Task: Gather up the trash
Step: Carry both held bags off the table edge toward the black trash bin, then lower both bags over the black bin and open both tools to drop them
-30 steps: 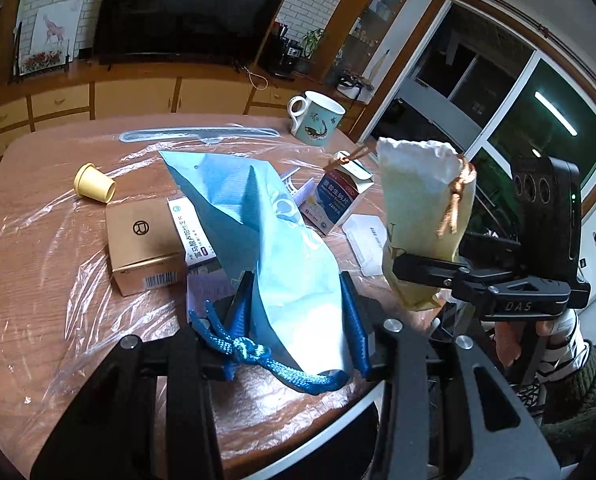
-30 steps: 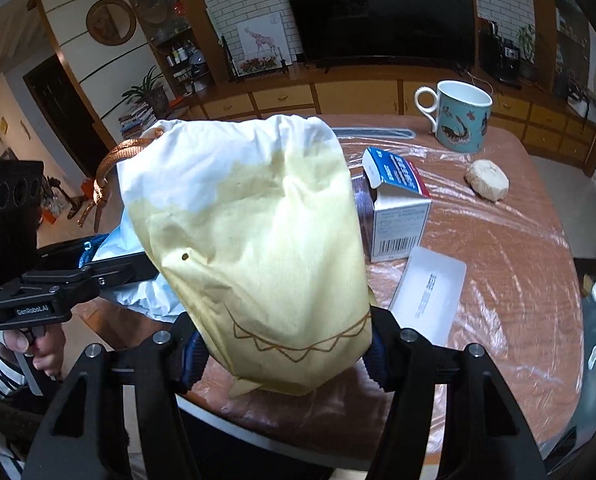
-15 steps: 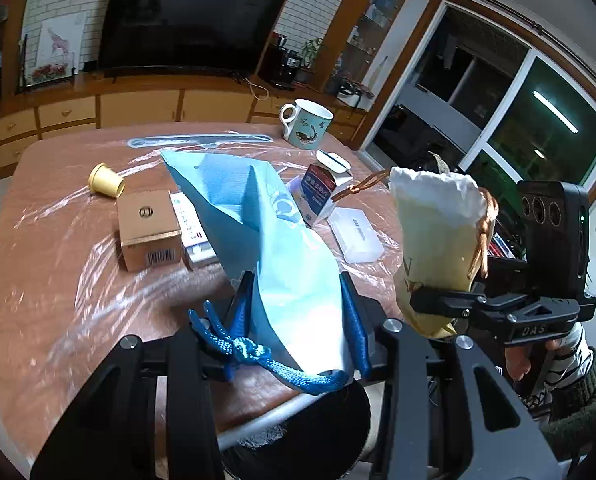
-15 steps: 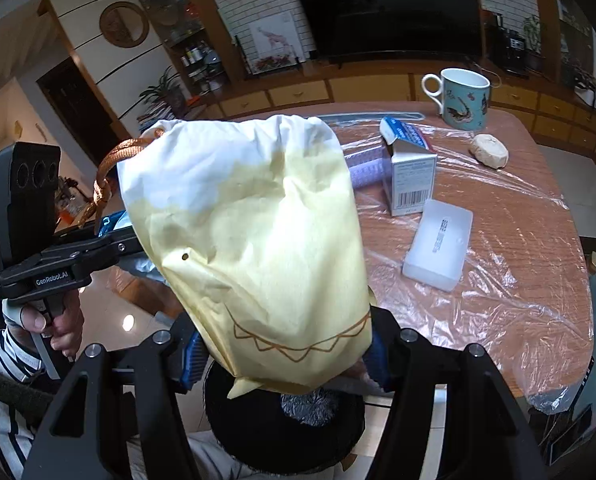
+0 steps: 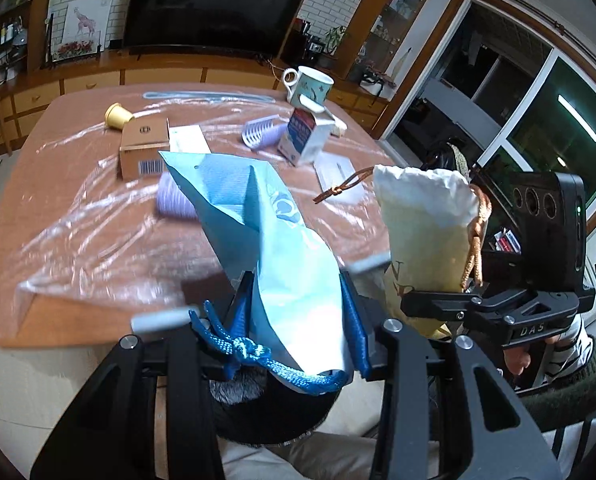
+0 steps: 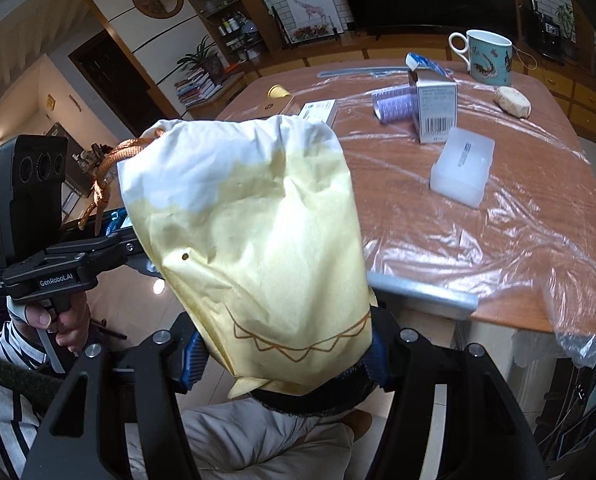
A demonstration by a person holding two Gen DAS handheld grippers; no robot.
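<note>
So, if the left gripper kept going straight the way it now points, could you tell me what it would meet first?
Probably the plastic-covered table near its close edge. The left gripper, shut on the blue bag, points down towards it; the purple roller lies further along. Depth is unclear.

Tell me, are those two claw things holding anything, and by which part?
Left gripper pinches the blue paper bag near its bottom end. Right gripper clamps the yellow-and-white paper bag near its bottom end.

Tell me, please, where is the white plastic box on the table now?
In the right wrist view the white plastic box lies flat on the table, right of the yellow bag, just in front of the upright carton.
</note>
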